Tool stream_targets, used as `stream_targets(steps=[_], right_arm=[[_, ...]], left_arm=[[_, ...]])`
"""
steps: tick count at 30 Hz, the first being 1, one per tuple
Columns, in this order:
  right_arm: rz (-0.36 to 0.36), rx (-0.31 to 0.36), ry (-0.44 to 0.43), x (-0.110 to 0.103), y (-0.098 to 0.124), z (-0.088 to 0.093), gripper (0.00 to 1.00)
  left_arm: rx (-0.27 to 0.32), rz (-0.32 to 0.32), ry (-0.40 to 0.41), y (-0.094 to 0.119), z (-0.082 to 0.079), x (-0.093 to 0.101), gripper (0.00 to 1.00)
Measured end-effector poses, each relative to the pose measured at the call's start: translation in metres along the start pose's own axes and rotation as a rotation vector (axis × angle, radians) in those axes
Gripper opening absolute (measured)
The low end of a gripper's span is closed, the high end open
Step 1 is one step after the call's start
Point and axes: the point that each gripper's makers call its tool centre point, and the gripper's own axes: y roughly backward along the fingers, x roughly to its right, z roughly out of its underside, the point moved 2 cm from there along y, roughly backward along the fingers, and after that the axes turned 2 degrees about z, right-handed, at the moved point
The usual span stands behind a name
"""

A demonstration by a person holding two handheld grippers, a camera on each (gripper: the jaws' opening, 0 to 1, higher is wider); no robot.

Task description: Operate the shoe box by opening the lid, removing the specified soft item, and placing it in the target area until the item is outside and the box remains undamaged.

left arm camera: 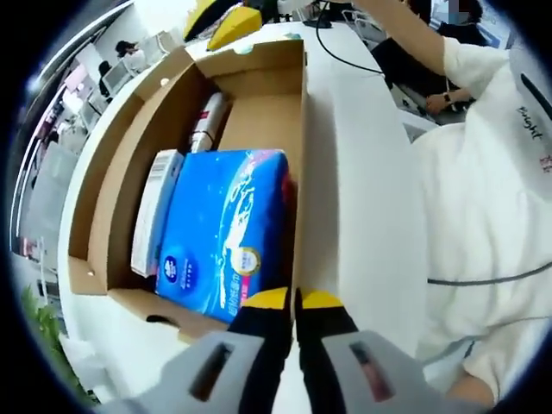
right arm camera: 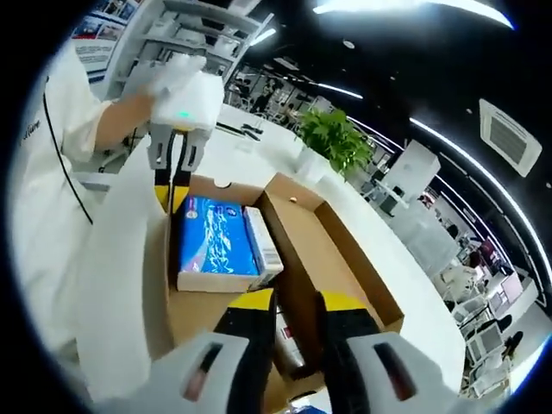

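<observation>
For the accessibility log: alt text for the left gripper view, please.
An open cardboard shoe box on a white table holds a blue soft pack, a white carton and a can. The left tool, jaws nearly together, sits at the pack's near edge.

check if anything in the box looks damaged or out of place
Nothing stands out. The cardboard box is open with its walls intact, and the blue tissue pack lies inside beside a white carton. The left gripper sits at the pack's near edge.

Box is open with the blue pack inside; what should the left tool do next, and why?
Probably open and ease down over the near edge of the blue pack. The left tool looks shut at the box wall, right above that edge, with nothing gripped yet.
</observation>
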Motion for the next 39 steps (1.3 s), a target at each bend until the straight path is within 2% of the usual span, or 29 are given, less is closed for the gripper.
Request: stream_targets(steps=[6,7,8,13,20,23,26,29,39], right_arm=[[-0.022,-0.043,-0.011,-0.002,-0.018,0.005,0.19],[-0.031,-0.098,0.009,-0.004,-0.023,0.010,0.18],[-0.048,-0.116,0.020,-0.006,-0.026,0.012,0.15],[-0.094,-0.112,-0.008,-0.012,-0.042,0.012,0.20],[-0.147,-0.166,0.023,-0.026,-0.059,0.028,0.20],[-0.157,-0.198,0.051,-0.029,-0.062,0.032,0.19],[-0.161,-0.199,0.048,-0.027,-0.065,0.032,0.20],[-0.198,-0.186,0.033,-0.031,-0.066,0.030,0.19],[-0.235,-0.221,0.046,-0.033,-0.077,0.040,0.19]], left_arm=[[0.009,-0.003,-0.013,0.000,0.000,0.000,0.01],[0.006,0.001,-0.014,0.000,0.000,0.001,0.01],[0.006,0.004,-0.011,0.000,0.000,0.001,0.01],[0.014,0.019,-0.007,-0.001,-0.001,0.001,0.01],[0.014,0.018,-0.012,-0.001,-0.001,0.004,0.01],[0.014,0.018,-0.012,-0.001,0.000,0.004,0.01],[0.013,0.017,-0.011,-0.001,0.000,0.003,0.01],[0.013,0.017,-0.016,0.000,0.000,0.002,0.01],[0.015,0.023,-0.013,0.000,0.000,0.001,0.01]])
